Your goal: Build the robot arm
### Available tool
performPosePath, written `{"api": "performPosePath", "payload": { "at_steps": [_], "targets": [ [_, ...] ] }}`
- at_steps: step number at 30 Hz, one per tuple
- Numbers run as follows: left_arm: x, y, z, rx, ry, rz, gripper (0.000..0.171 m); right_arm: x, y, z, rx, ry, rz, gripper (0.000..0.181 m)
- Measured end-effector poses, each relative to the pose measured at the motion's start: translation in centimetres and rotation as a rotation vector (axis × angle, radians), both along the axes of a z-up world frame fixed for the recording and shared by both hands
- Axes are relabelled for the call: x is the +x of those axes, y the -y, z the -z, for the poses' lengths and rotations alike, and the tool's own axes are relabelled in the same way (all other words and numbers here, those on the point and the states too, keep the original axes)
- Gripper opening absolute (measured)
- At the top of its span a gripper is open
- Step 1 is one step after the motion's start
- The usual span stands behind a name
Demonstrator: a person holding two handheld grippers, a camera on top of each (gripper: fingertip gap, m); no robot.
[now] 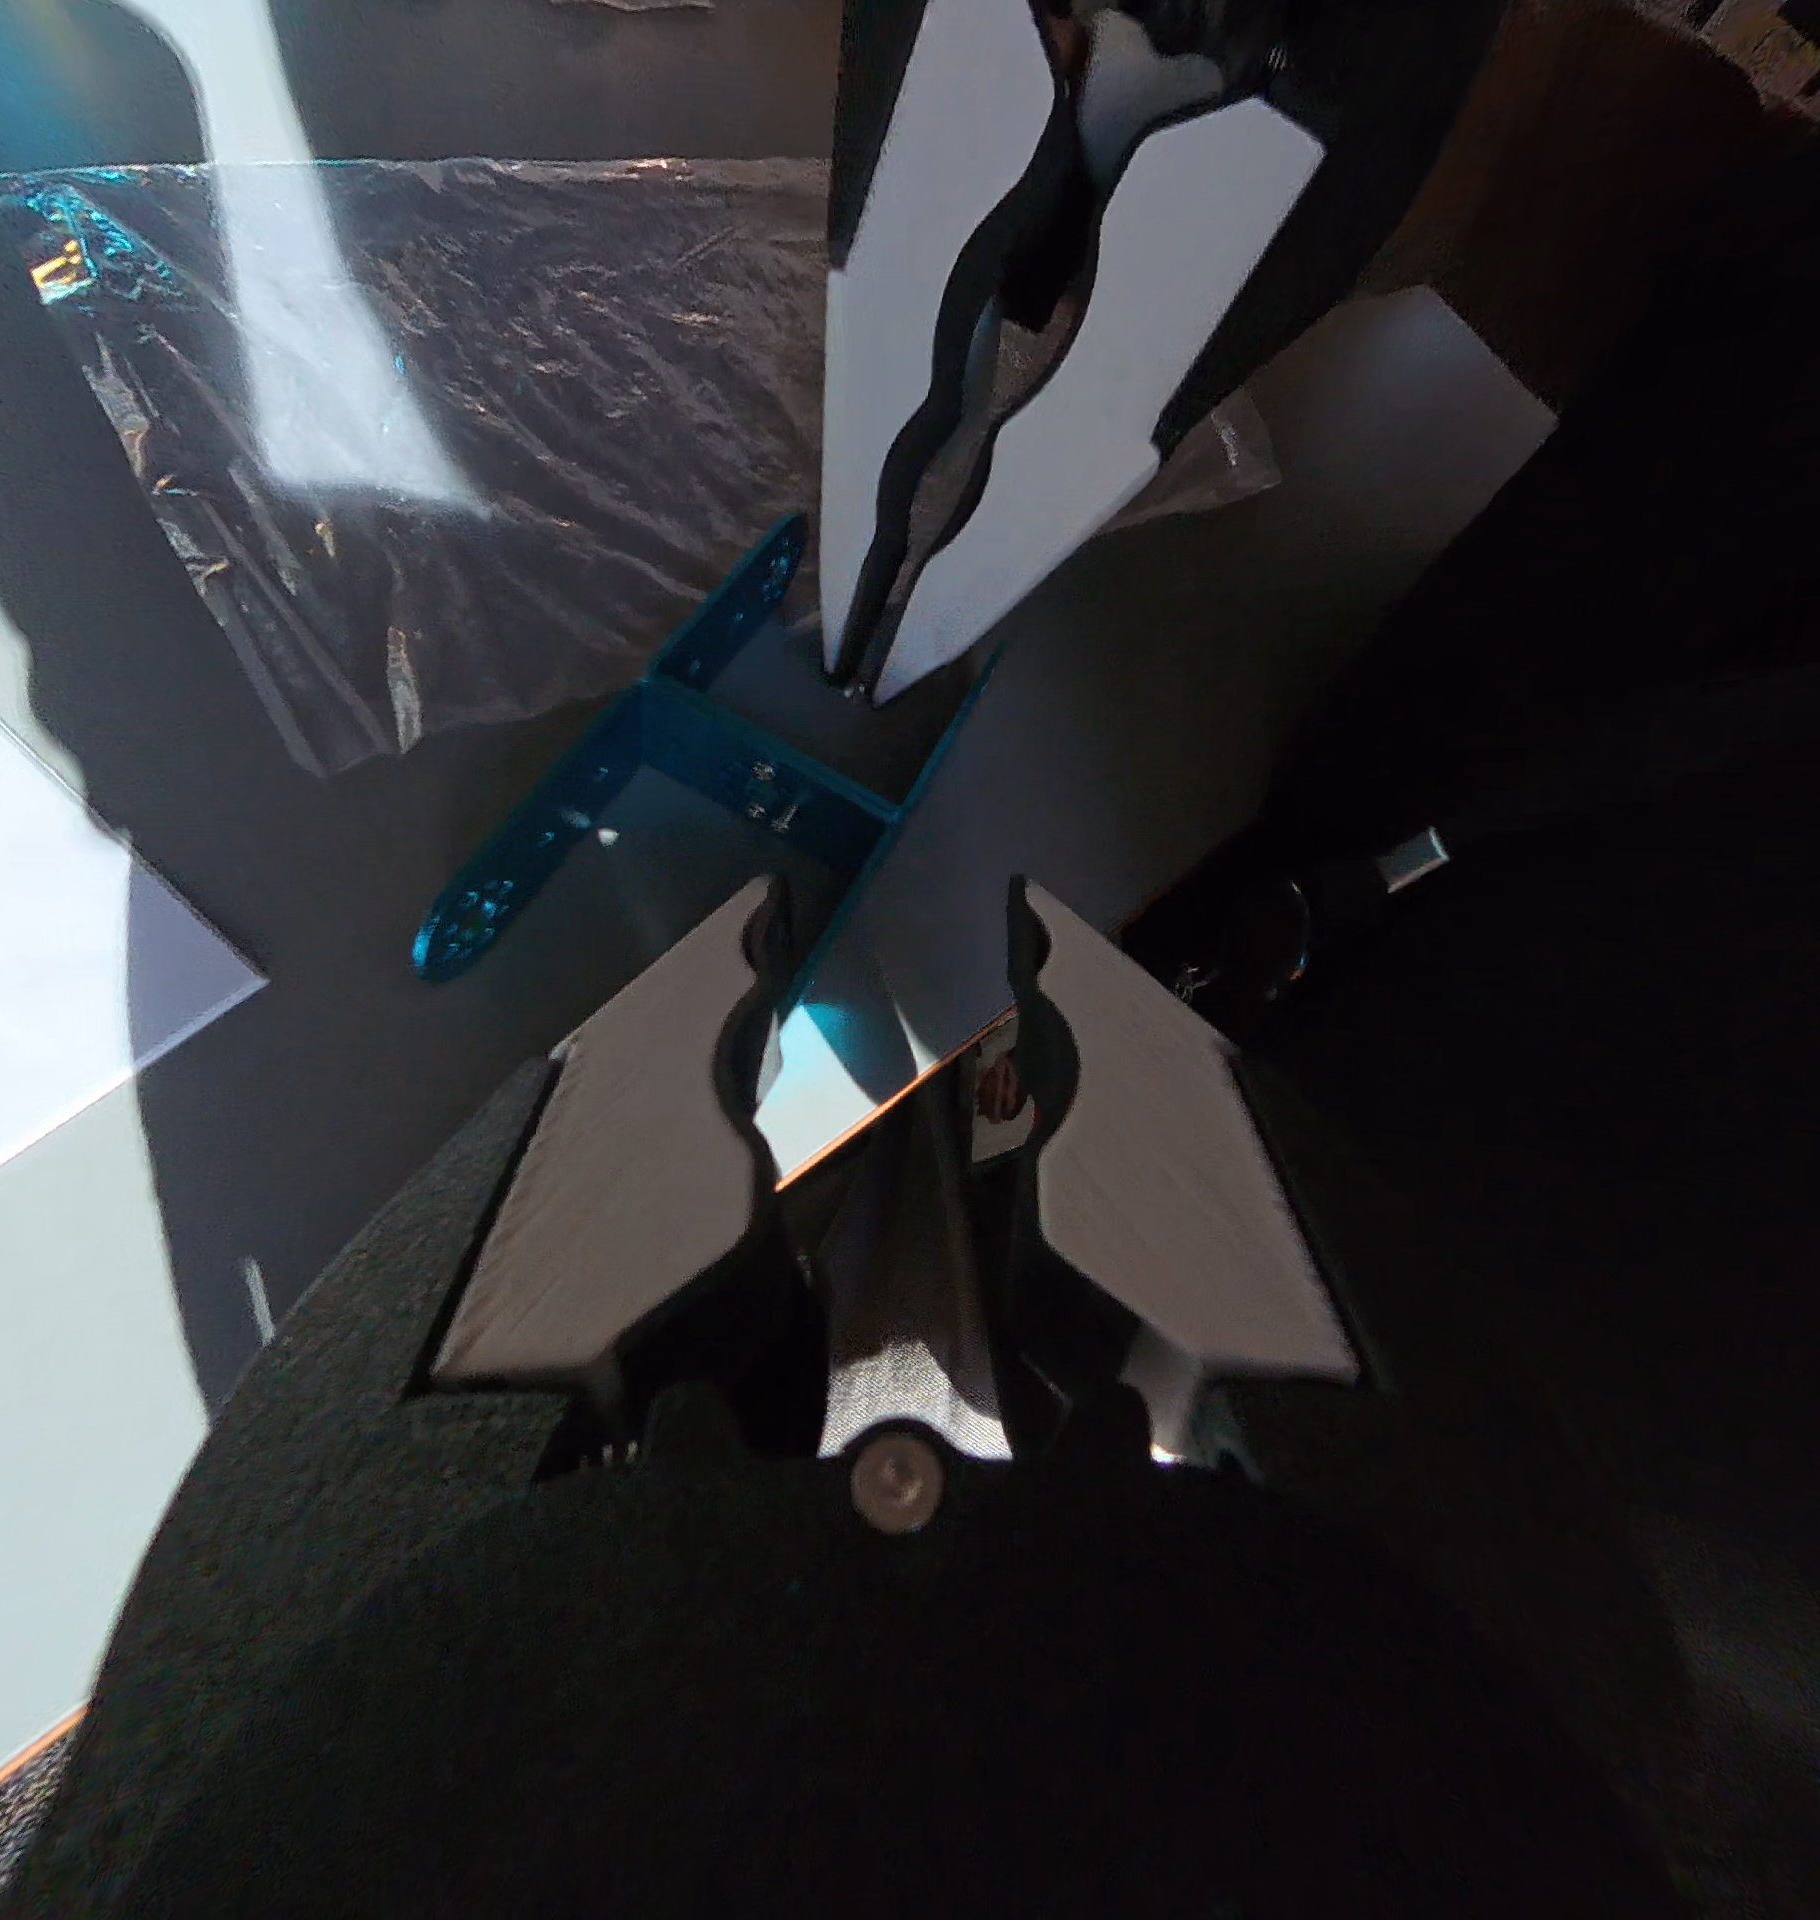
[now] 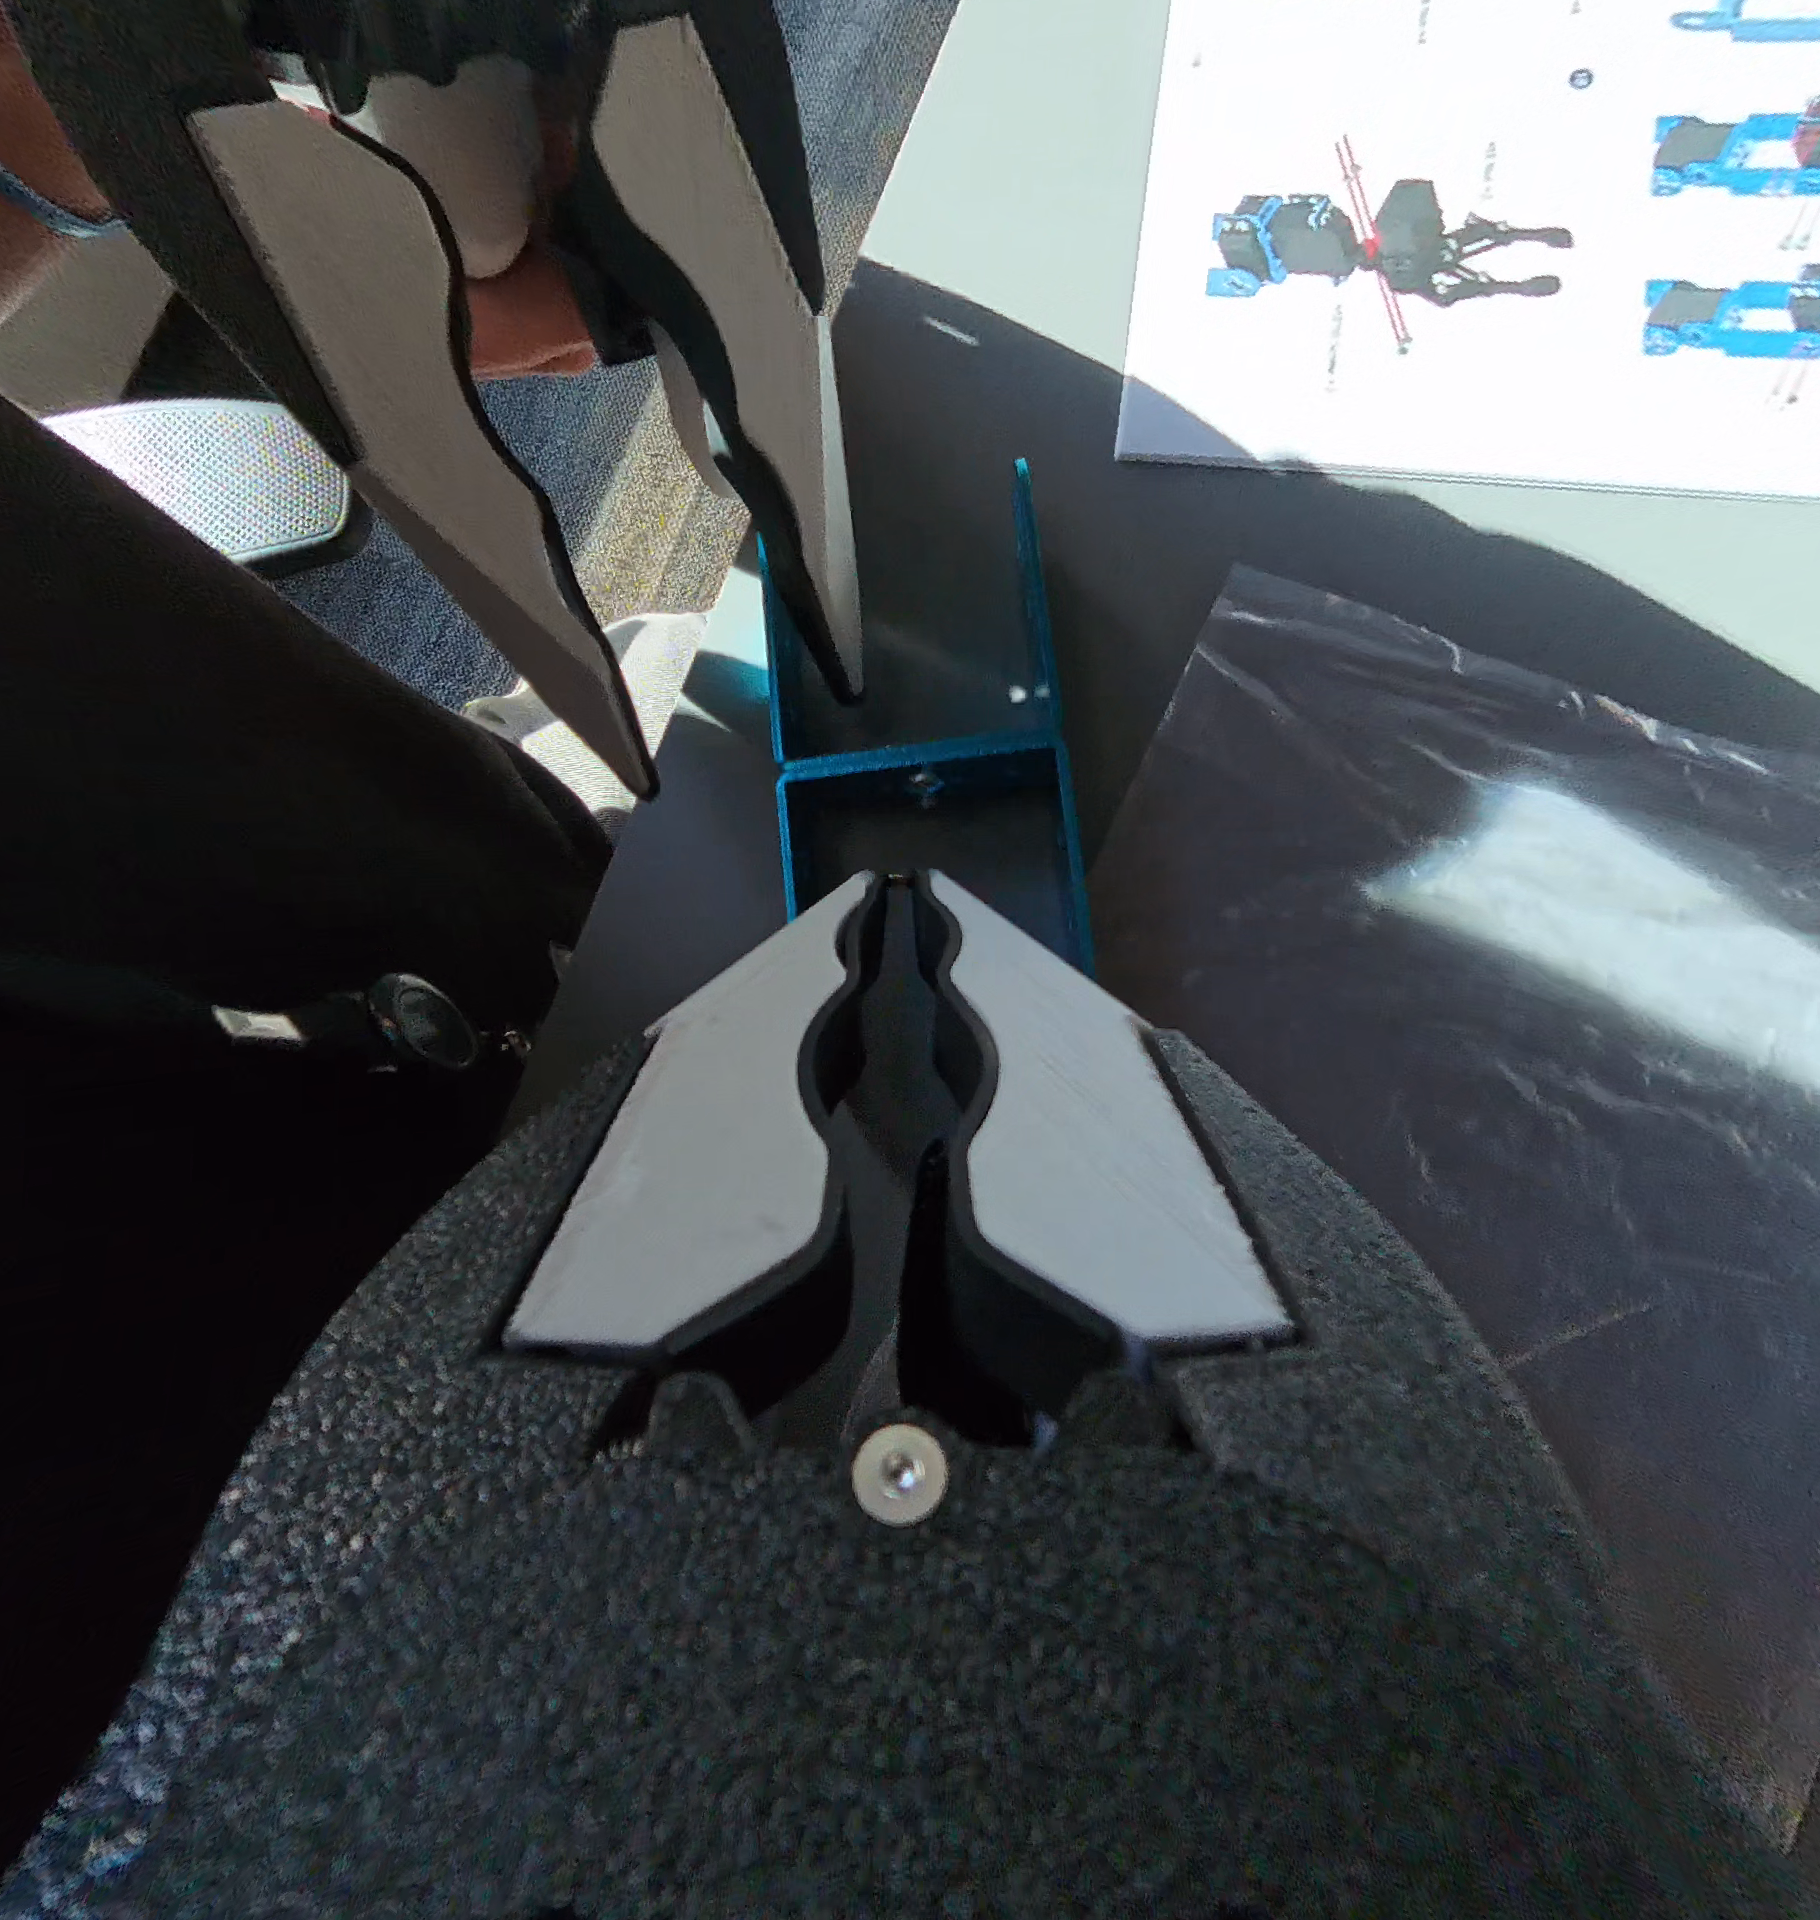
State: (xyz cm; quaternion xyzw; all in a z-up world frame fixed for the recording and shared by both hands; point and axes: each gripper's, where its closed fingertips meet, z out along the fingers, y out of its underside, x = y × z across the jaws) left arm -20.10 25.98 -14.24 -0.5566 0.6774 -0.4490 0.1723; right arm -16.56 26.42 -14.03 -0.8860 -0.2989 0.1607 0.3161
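Note:
A blue metal H-shaped bracket (image 1: pixel 677 743) stands on the white table (image 1: pixel 44 1403) near its edge, with small screws in its cross plate. It also shows in the right wrist view (image 2: pixel 989 764). My left gripper (image 1: pixel 895 888) is open, and its fingers straddle one side wall of the bracket without clamping it. In the right wrist view the left gripper (image 2: pixel 745 740) has one finger inside the bracket and one outside. My right gripper (image 2: pixel 898 881) is shut on a small screw, its tips inside the bracket close to the cross plate. It reaches in from above in the left wrist view (image 1: pixel 859 686).
A crinkled clear plastic bag (image 1: pixel 490 416) lies beside the bracket, also seen in the right wrist view (image 2: pixel 1508 1039). A printed sheet with diagrams (image 2: pixel 1508 260) lies beyond it. The table edge (image 1: pixel 864 1132) runs close by. A person's dark clothing (image 2: pixel 158 831) and a round black clip (image 2: pixel 423 1023) are at the left. There is about 4 centimeters between the tips of the two grippers.

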Motion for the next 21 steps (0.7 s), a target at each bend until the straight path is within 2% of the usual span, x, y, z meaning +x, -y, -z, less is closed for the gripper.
{"api": "performPosePath", "payload": {
  "at_steps": [7, 11, 17, 21],
  "targets": [
    [1.0, 0.3, -0.6, -0.025, 0.001, 0.025, 0.051, -0.9, -0.7, 0.9, -0.028, -0.006, -0.069, 0.005],
    [0.9, 0.6, -0.1, -0.072, -0.065, 0.062, 0.061, -1.0, -0.8, 1.1, -0.023, -0.024, -0.075, 0.005],
    [0.7, 0.6, -0.8, -0.143, -0.165, 0.146, 0.071, -1.0, -0.9, 1.3, -0.021, -0.047, -0.078, 0.005],
    [0.1, 1.3, -0.9, -0.153, -0.213, 0.229, 0.072, -1.0, -0.8, 1.2, -0.010, -0.063, -0.074, 0.005]
  ]
}}
